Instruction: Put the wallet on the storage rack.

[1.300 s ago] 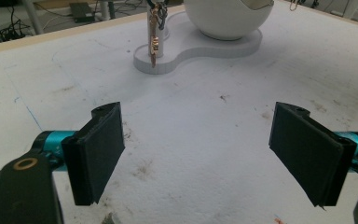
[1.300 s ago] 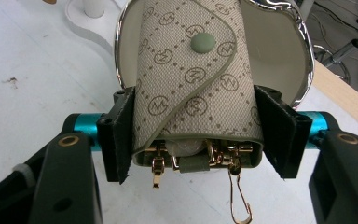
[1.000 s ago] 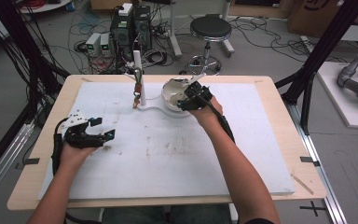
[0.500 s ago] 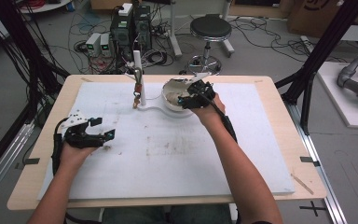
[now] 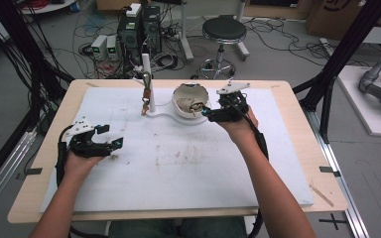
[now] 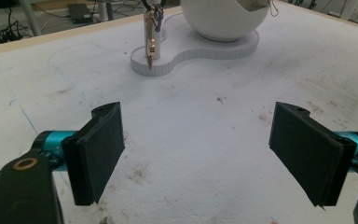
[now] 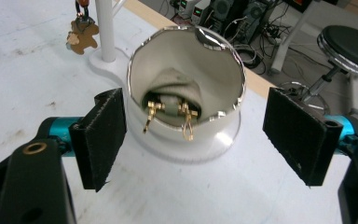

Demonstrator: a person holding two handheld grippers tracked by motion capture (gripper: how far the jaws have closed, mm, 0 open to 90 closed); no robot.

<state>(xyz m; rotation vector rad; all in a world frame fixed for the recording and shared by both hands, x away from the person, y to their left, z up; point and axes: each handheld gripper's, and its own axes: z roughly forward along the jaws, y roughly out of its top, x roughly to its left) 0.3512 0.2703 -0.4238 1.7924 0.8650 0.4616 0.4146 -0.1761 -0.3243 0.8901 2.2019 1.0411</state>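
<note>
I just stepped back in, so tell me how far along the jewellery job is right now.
Looks done: gold earrings lie inside the white bowl, and a charm hangs on the white post. In hand: nothing; the right gripper, jaws just opened and empty, sits beside the bowl. The left gripper rests open over the mat. What's left: I can't tell.

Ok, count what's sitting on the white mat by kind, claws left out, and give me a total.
White bowl: 1
White post: 1
Bear-shaped charm: 1
Gold clasps in the bowl: 2
White base under bowl and post: 1
Total: 6
</note>
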